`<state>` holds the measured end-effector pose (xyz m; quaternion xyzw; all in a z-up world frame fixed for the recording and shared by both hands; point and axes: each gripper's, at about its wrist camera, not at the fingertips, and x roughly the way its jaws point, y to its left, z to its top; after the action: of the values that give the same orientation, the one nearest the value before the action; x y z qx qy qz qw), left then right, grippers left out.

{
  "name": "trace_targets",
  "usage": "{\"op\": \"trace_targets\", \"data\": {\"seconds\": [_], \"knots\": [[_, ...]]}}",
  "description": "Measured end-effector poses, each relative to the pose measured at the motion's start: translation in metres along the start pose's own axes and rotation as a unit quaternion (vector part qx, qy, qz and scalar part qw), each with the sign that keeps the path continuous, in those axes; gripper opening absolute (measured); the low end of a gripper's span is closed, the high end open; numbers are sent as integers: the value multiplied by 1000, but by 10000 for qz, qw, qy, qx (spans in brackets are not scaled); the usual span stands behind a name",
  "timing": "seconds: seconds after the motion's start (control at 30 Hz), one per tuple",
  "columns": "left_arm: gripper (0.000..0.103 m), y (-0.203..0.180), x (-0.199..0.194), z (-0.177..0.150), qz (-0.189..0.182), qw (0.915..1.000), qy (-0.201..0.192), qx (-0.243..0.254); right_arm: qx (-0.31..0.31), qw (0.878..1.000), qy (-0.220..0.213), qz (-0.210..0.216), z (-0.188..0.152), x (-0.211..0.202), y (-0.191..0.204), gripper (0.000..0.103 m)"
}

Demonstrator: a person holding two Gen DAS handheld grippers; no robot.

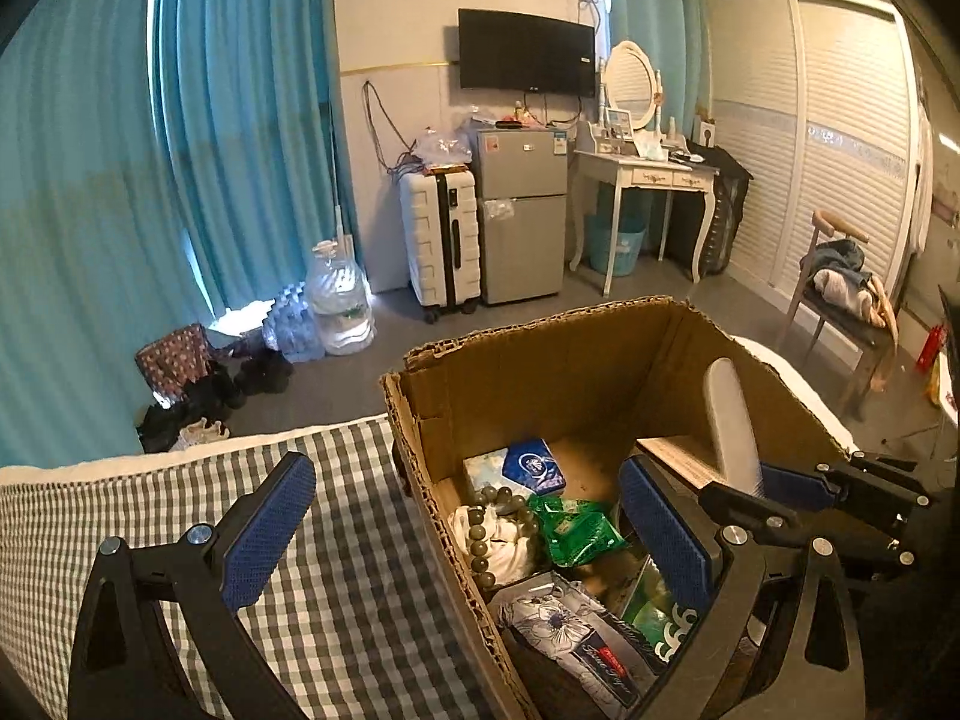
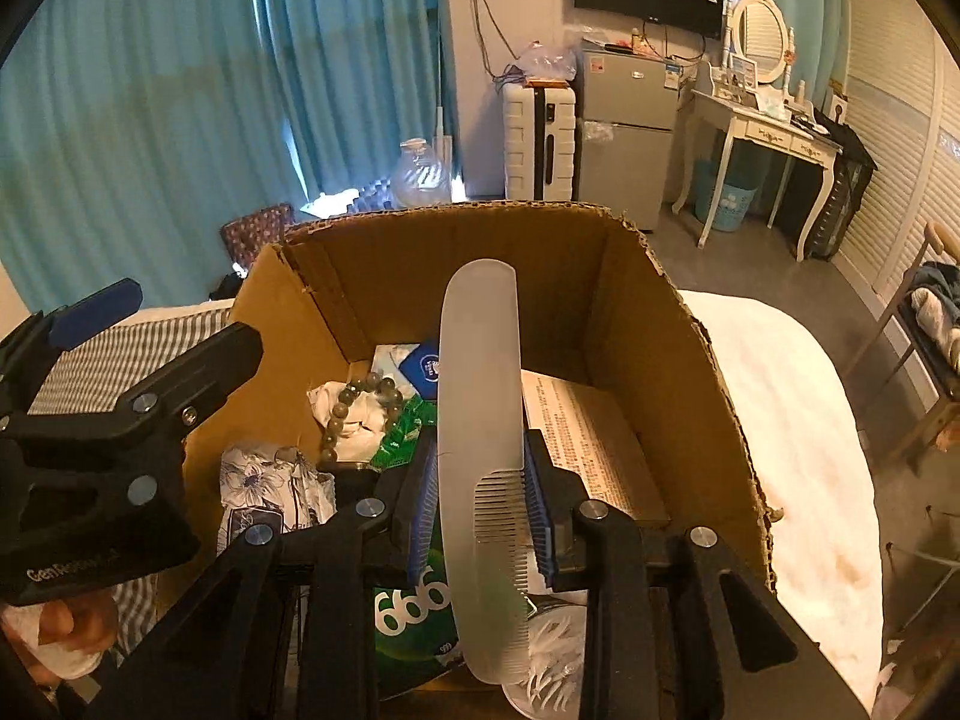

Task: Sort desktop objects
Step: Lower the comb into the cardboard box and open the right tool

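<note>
While over the box [image 2: 660, 324], the comb [image 2: 480, 420] stands between the right fingers [image 2: 536, 498].

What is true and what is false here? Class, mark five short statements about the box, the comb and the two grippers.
1. The comb stands between the right gripper's jaws. True.
2. The cardboard box is empty. False: it holds a bead bracelet, packets and other small things.
3. The left gripper holds the bracelet. False: its jaws are wide open with nothing in them.
4. Checked cloth lies beside the box. True.
5. The television on the wall shows a picture. False: its screen is dark.
</note>
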<state>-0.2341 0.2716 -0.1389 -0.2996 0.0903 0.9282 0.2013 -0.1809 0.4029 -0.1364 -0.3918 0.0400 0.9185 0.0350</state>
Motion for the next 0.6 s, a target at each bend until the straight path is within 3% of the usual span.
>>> {"op": "trace_targets", "data": {"seconds": [0.03, 0.07, 0.1, 0.37, 0.6], "knots": [[103, 1, -1, 0, -5, 10000, -1, -9, 23, 10000, -49, -7, 0, -3, -1, 46], [103, 2, -3, 1, 0, 10000, -15, -11, 51, 9999, -115, -1, 1, -5, -2, 62], [103, 3, -6, 2, -18, 10000, -41, -39, 64, 9998, -202, -29, 2, -9, -3, 65], [103, 2, -40, 20, 38, 9996, -290, -5, 200, 9984, -521, -33, 14, -40, -5, 65], [103, 3, -91, 38, 99, 9979, -640, 20, 120, 9957, -892, -204, 25, -89, 2, 75]]}}
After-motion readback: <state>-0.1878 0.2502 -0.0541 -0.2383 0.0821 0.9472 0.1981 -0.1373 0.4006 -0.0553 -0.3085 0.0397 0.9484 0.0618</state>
